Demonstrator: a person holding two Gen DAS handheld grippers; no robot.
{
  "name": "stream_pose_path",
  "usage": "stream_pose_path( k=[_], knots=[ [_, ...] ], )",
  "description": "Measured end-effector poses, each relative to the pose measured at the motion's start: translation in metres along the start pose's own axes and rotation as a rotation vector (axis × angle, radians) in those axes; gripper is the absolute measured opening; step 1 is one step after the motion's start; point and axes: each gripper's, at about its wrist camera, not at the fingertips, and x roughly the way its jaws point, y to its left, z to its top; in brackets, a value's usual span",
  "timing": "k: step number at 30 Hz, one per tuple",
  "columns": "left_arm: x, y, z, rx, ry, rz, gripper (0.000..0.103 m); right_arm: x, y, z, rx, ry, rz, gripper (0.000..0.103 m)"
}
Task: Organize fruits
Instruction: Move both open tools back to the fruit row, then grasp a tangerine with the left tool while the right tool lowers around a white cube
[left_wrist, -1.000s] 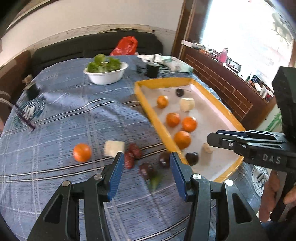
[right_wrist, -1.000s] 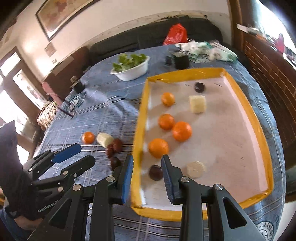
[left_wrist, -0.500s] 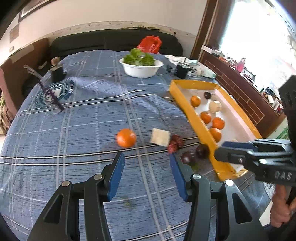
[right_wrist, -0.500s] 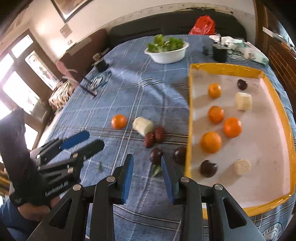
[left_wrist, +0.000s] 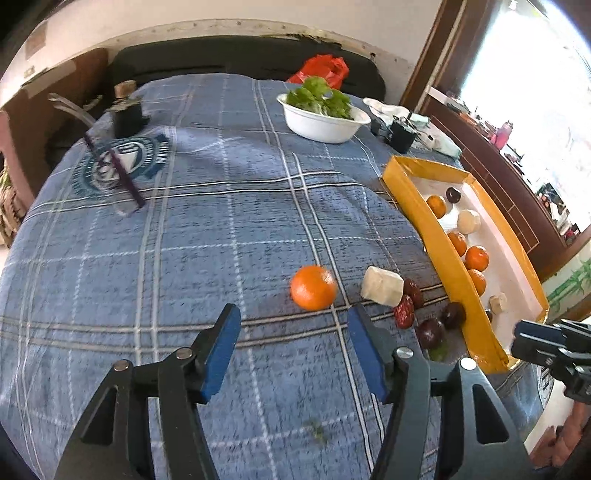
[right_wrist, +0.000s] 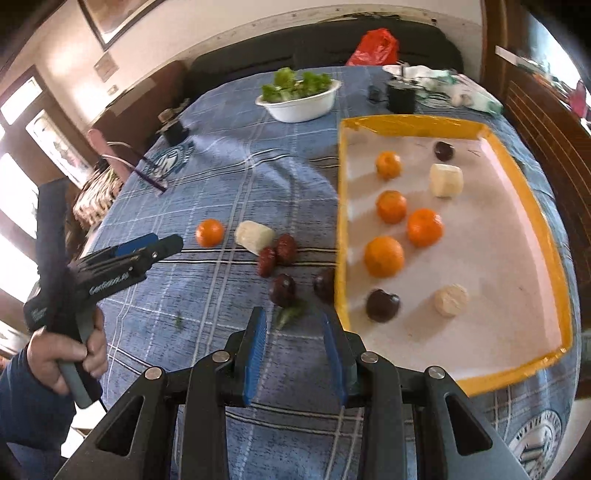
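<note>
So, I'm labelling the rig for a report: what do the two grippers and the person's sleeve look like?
Both the left gripper and the right gripper have black angular linkage arms with silver pivot bolts and blue ribbed pads. The left's black body carries white lettering above a grey handle. The sleeve is dark blue.

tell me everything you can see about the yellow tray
The tray is a shallow rectangle with a low yellow rim and a pale, flat floor, perhaps lined card. It lies flat on the blue checked cloth, to the right of the loose fruit. Inside lie four oranges, two dark round fruits and two pale chunks, all apart. One dark fruit on the cloth sits against its left rim.
</note>
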Motion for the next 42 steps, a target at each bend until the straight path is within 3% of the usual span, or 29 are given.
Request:
stream_pose_path(
  k=[8,13,16,18,27,30,35,42],
  knots=[
    [0.037,-0.007,0.01,0.044,0.033,-0.009,0.059,-0.017,-0.024,-0.012,0.063,-0.019,-0.055,0.034],
    [0.054,-0.002,0.012,0.039,0.039,-0.017,0.054,-0.021,-0.029,-0.014,0.074,-0.019,-0.068,0.035],
    [0.054,-0.005,0.012,0.048,0.026,-0.042,0.035,-0.019,-0.027,-0.013,0.059,-0.014,-0.061,0.035],
    [0.05,-0.009,0.008,0.06,0.02,-0.024,0.033,-0.014,-0.021,-0.008,0.036,-0.008,-0.044,0.035],
    [0.015,0.007,-0.036,-0.016,0.031,-0.007,0.033,0.031,0.023,0.035,-0.214,0.089,0.089,0.035],
    [0.004,0.008,-0.051,-0.035,0.035,0.01,0.034,0.055,0.045,0.055,-0.367,0.151,0.124,0.045],
    [-0.013,0.005,-0.074,-0.06,0.036,0.041,0.034,0.096,0.06,0.071,-0.534,0.228,0.098,0.051],
    [-0.024,-0.004,-0.092,-0.058,0.039,0.077,0.034,0.128,0.063,0.084,-0.648,0.269,0.086,0.05]
  ],
)
